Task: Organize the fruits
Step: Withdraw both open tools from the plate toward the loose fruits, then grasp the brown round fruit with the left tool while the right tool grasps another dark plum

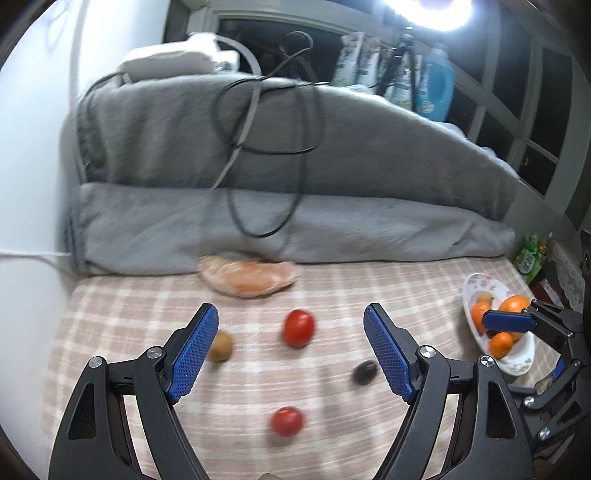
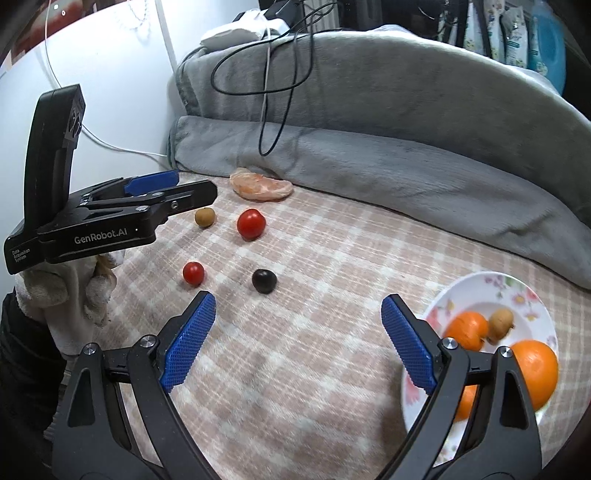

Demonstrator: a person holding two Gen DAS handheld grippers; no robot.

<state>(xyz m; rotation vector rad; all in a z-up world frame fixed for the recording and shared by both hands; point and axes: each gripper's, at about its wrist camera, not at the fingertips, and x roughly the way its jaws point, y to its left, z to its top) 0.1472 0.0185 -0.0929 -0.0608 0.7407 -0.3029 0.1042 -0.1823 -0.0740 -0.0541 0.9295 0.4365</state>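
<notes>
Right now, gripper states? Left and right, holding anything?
Left gripper: open, holding nothing, above the loose fruit.
Right gripper: open, holding nothing, beside the plate.

Two fisheye views look forward and down from low over a checked bedcover (image 1: pixel 332 291). Both share scattered fruit; the right view, closer to the plate (image 2: pixel 476 280), sees the left gripper (image 2: pixel 177 186).

a bright lamp (image 1: pixel 439 11) blows out to white glare at the top of my left view, where everything smears with motion blur. my right view is sharper and evenly lit. both bend and darken at the edges.
</notes>
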